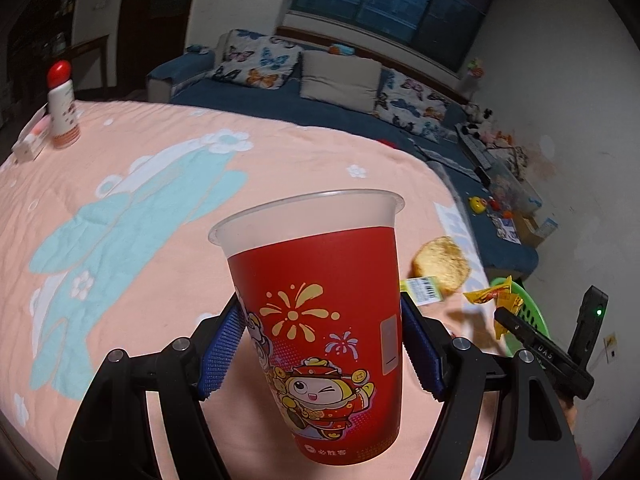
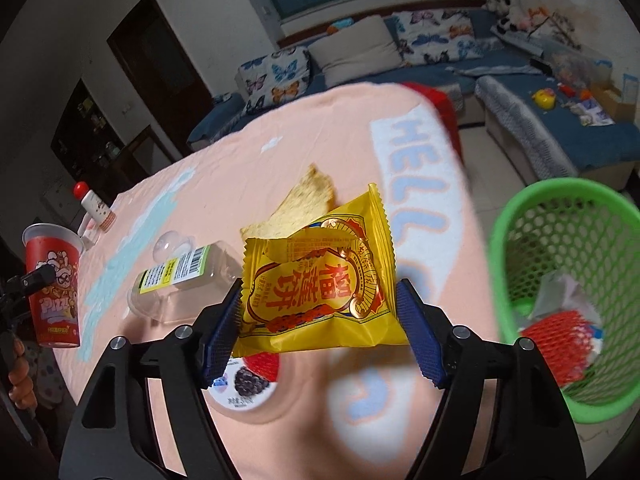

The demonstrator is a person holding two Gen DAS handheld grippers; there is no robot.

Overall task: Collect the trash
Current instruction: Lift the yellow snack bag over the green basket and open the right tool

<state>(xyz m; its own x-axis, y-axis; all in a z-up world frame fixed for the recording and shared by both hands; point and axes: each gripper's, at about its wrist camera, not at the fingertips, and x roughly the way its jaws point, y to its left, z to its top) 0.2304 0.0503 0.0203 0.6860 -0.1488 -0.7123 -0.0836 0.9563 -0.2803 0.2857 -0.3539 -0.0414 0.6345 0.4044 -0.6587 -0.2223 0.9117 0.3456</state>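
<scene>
We've got the left tool (image 1: 320, 350) clamped on the red cup (image 1: 320, 328) and the right tool (image 2: 320, 320) clamped on the yellow wrapper (image 2: 320, 276), both clear of the bench (image 2: 240, 160); the limp wrapper could slip before the green basket (image 2: 520, 216).

We hold a red cup (image 1: 320, 344) upright between the blue pads of our left gripper (image 1: 322, 350), its clear rim at the centre of the frame, cartoon print facing us. Behind it spreads the peach tablecloth (image 1: 160, 208). At upper left a red-capped bottle (image 1: 62, 106) stands beside a small white box (image 1: 28, 144). Right of the cup lies a piece of bread (image 1: 442, 264) by a barcoded label (image 1: 424, 288). At lower right our right gripper (image 1: 544, 356) carries a yellow wrapper (image 1: 498, 298) before a green basket (image 1: 536, 320). A blue sofa (image 1: 280, 92) fills the background.
</scene>
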